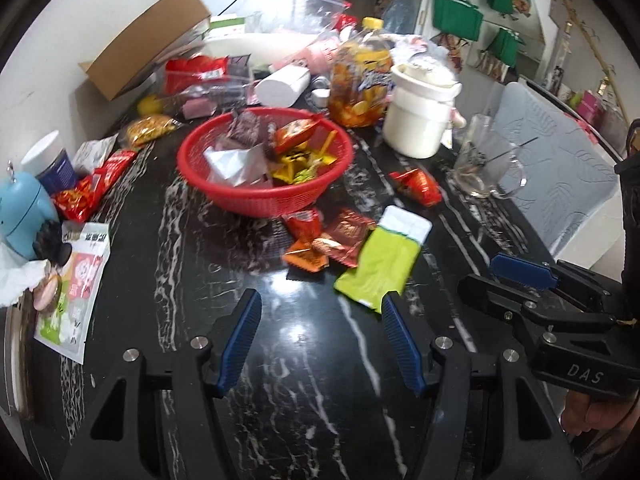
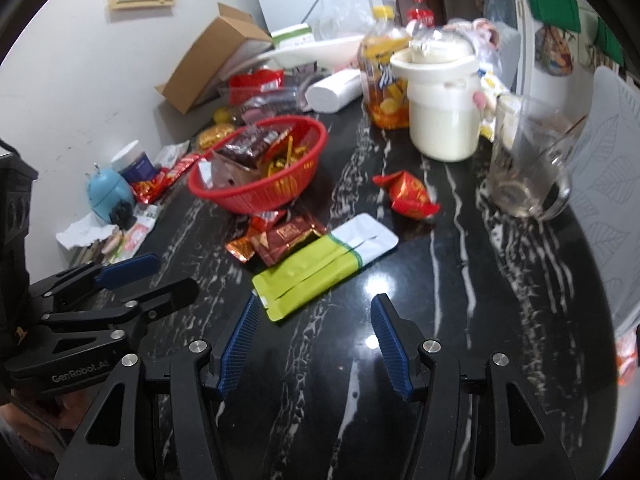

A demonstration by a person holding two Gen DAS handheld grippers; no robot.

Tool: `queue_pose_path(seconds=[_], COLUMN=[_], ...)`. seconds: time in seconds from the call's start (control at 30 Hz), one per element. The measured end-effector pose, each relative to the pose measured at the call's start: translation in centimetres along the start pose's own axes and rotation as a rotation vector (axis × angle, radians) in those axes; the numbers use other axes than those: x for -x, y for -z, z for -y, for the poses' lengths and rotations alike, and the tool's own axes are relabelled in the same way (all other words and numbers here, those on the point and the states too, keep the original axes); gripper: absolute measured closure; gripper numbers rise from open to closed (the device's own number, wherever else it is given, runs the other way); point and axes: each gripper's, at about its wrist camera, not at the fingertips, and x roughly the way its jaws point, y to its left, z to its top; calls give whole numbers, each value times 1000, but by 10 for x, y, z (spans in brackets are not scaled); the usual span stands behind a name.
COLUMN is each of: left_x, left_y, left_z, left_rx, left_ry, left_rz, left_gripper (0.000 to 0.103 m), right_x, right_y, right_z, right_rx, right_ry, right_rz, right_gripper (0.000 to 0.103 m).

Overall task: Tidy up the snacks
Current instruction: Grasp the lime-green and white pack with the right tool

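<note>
- Both grippers, left gripper (image 1: pixel 320 320) and right gripper (image 2: pixel 314 322), hang over the black marble table (image 1: pixel 280 360), fingers spread, gripping nothing.
- Green snack pouch (image 2: pixel 316 264) lies flat just ahead of them, beside brown and orange packets (image 2: pixel 280 238).
- Red basket (image 1: pixel 256 196) behind already holds snacks.

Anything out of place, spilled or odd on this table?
Yes. Several snacks lie loose on the black table outside the red basket: a green pouch, a cluster of red-brown packets and a red packet near the glass mug. No spill visible. Both grippers are empty.
</note>
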Motion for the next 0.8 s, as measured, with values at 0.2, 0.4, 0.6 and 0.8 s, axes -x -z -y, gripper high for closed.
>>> queue_pose_path(seconds=[0.2, 0.4, 0.6, 0.8], left_x=[-14, -23, -32, -34], left_y=[-1, -6, -9, -13], left_z=[-19, -33, -43, -49], left_rx=[29, 45, 63, 79], left_ry=[-30, -43, -44, -40], left_rz=[-21, -25, -34, -26], left_gripper=[42, 42, 41, 42], right_x=[-35, -64, -84, -95], right_y=[-8, -18, -28, -39], right_z=[0, 1, 4, 1], right_rx=[-26, -49, -72, -58], right_ry=[11, 34, 78, 101], right_rz=[-49, -93, -101, -107], right_gripper=[41, 41, 35, 35])
